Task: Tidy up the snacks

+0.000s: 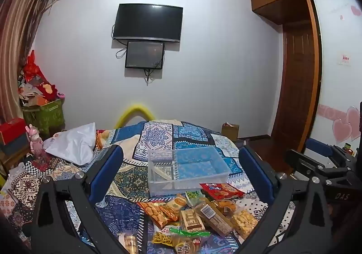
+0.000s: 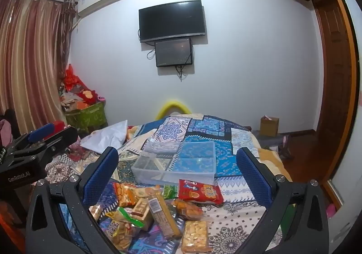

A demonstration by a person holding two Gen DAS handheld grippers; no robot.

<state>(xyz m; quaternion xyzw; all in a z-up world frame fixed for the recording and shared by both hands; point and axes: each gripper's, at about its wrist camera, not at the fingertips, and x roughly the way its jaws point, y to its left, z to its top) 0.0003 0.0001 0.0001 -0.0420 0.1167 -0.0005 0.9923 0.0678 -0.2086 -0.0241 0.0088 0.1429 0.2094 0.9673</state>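
We hold the left gripper and right gripper spread to full width, both empty, above the snacks heaped on the bed. The clear bin lies just beyond the heap, still empty, so we judge sorting not yet begun. Next, we lower one gripper onto a single packet, such as the red packet.

bedspread was blue-white patchwork; bin clear; one snack packet red; curtain striped brown-cream.
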